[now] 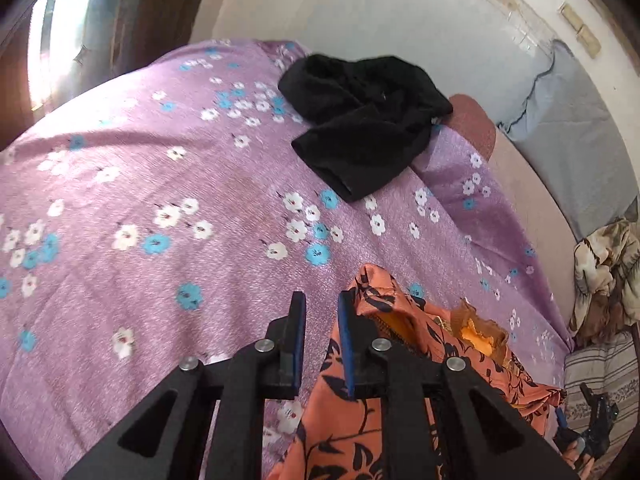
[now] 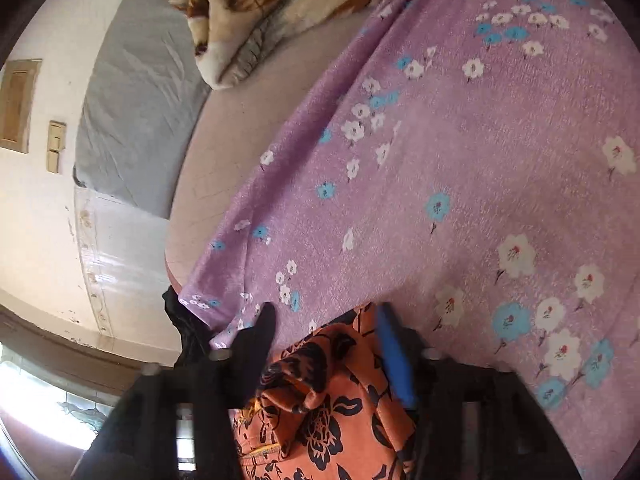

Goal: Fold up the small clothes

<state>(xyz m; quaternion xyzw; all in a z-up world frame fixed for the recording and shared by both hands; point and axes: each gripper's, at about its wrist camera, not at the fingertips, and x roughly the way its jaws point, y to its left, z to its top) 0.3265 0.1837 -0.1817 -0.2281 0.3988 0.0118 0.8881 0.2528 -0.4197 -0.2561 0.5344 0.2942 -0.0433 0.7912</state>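
The orange floral garment [image 1: 352,412] lies bunched at the near edge of the bed, on the purple flowered bedsheet [image 1: 140,184], directly under and to the right of the left tool [image 1: 322,312]. That tool's jaws stand a little apart with nothing between them; its right finger rests against the cloth's left edge, so the garment lies to its right rather than ahead of it.

In the right wrist view the same garment [image 2: 332,396] rises in a loose hump between the fingers of the right tool [image 2: 328,312], which are spread fairly wide; whether the pads actually pinch the cloth I cannot tell. The right tool seems the nearer to a usable hold.

The bunch has no clear long axis, so I judge it needs spreading flat before any fold.

Farther off, a black garment [image 1: 360,120] lies crumpled toward the bed's far corner, well apart from both tools.
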